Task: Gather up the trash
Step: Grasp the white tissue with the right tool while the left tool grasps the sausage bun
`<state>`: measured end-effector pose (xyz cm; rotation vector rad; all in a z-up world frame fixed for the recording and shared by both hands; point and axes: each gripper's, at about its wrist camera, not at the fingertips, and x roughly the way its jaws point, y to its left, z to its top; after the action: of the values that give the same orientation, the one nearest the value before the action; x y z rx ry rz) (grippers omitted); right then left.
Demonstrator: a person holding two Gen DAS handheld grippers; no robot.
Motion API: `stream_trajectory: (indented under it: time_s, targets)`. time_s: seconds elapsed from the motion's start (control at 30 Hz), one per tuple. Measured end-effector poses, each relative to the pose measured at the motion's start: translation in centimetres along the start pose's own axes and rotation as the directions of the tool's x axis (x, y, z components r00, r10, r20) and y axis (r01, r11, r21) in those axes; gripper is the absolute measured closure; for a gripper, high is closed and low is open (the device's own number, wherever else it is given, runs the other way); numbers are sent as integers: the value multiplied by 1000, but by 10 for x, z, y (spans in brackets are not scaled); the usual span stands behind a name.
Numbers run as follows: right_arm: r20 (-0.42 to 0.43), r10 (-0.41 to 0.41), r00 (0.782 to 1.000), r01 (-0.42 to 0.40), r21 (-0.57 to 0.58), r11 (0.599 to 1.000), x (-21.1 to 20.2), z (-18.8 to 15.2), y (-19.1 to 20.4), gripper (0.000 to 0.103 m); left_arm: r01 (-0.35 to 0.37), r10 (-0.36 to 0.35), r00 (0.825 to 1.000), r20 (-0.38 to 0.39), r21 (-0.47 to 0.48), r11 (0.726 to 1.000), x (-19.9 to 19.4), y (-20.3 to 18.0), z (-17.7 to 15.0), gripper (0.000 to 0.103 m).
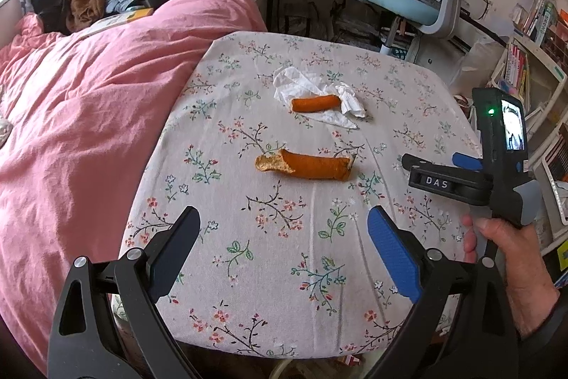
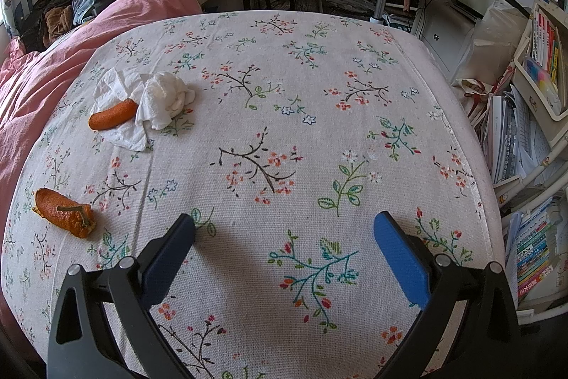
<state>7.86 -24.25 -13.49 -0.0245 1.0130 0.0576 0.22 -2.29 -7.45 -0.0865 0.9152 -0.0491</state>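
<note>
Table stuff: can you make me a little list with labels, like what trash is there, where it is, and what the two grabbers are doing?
surface: table with floral cloth
trash 1: long orange peel, alone, nearest the left gripper
trash 2: small orange peel, lying on the tissue
trash 3: crumpled white tissue
left gripper: jaws open, empty, above the cloth
right gripper: jaws open, empty
bin or bag: none seen
beside table: pink blanket

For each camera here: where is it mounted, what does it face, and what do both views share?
Left wrist: on the left gripper, facing the floral table; shows the right gripper and hand.
Right wrist: on the right gripper, facing the table's centre; only its own fingers show.
Shared: long peel, short peel, tissue.
</note>
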Motion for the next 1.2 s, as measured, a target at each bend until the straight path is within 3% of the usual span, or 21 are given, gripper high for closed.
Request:
stream_trajectory:
  time_s: [0.17,0.3,0.4,0.57,0.73,0.93,1.0,1.1,1.2]
  targets:
    - [1,14,1000,-14,1,1000,-1,0,1,7,12,-13,1000,-10,-75,997,-1,21,0,11]
    - [44,101,994,-100,-8,995,-11,2,12,7,1,-5,1000,-18,-192,981,1,46,0,11]
    - [81,145,986,-137,-93,986,-21,3,31,7,-12,6,1000,-24,-246,969,5,58,-1,11]
    - [98,209,973,-184,-216,959,-27,3,58,7,-40,32,999,-34,-280,959,13,64,-1,11]
    - [133,253,958,-229,-173,958,-23,18,57,8,-45,35,999,-37,-309,950,22,66,3,11]
    - [158,270,950,-247,-151,957,-14,42,65,22,-54,44,998,-42,-268,962,33,54,11,11]
    - [186,238,953,-204,-185,961,-16,43,72,27,-50,40,998,-45,-250,967,38,48,15,11]
    - [219,323,921,-229,-368,901,-31,45,100,30,-44,32,998,-57,-233,971,45,42,18,11]
    - [188,358,915,-230,-486,843,-27,47,121,38,-41,28,998,-58,-234,971,48,40,22,11]
